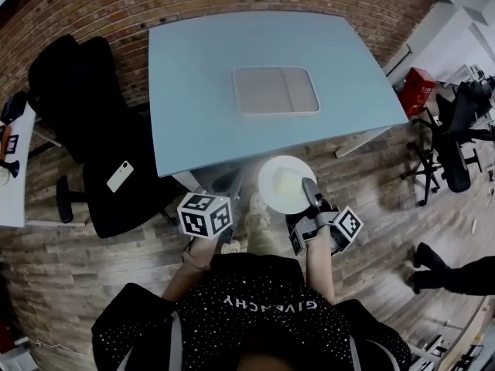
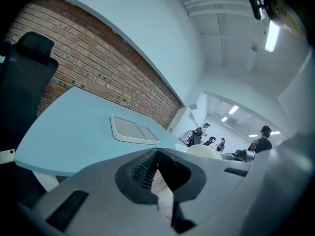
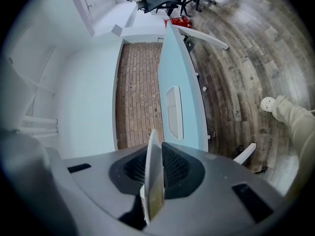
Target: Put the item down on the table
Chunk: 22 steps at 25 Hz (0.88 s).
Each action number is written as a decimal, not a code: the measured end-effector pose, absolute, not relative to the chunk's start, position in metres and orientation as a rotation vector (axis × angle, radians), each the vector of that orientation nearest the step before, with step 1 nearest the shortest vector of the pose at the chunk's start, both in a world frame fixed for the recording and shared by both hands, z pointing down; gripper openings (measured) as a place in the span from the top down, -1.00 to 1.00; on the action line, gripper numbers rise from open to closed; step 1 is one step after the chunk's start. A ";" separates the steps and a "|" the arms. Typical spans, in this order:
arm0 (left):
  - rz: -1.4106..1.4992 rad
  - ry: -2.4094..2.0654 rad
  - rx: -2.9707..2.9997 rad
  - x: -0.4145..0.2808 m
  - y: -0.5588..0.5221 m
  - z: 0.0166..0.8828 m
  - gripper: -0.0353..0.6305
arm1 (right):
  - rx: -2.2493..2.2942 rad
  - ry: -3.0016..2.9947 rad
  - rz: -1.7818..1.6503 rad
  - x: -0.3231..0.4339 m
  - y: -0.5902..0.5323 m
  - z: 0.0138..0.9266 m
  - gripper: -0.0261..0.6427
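A white plate point(image 1: 282, 182) hangs just off the front edge of the light-blue table point(image 1: 201, 83), over the wooden floor. My right gripper point(image 1: 310, 188) is shut on the plate's near rim. In the right gripper view the plate point(image 3: 153, 176) stands edge-on, clamped between the ribbed pads. My left gripper point(image 2: 156, 156) is shut with nothing in it, and its marker cube point(image 1: 205, 215) sits left of the plate, below the table edge. From the left gripper view the plate point(image 2: 204, 150) shows as a pale disc to the right.
A white rectangular tray point(image 1: 276, 91) lies in the middle of the table. A black office chair point(image 1: 85, 107) with a white phone point(image 1: 120, 175) on its seat stands at the left. More chairs point(image 1: 456, 130) and a red box point(image 1: 418, 83) are at the right. A brick wall backs the table.
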<state>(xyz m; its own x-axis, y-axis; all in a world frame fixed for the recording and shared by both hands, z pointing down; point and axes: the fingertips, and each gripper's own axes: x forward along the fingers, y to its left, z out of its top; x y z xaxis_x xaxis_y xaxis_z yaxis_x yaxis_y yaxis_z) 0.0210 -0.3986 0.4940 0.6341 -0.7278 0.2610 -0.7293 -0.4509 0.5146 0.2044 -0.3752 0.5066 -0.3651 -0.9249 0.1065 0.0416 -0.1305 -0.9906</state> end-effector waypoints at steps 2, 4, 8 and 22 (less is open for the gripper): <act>-0.002 -1.151 2.256 0.024 -0.417 0.493 0.86 | -1.037 1.369 -1.611 0.208 -0.396 0.507 0.79; -0.002 -1.166 2.251 0.029 -0.438 0.492 0.86 | -1.031 1.375 -1.621 0.214 -0.421 0.508 0.78; 0.012 -1.195 2.225 0.042 -0.490 0.497 0.86 | -1.022 1.392 -1.662 0.224 -0.476 0.513 0.78; -0.017 -1.285 2.221 0.090 -0.671 0.486 0.86 | -1.025 1.572 -1.718 0.261 -0.677 0.509 0.78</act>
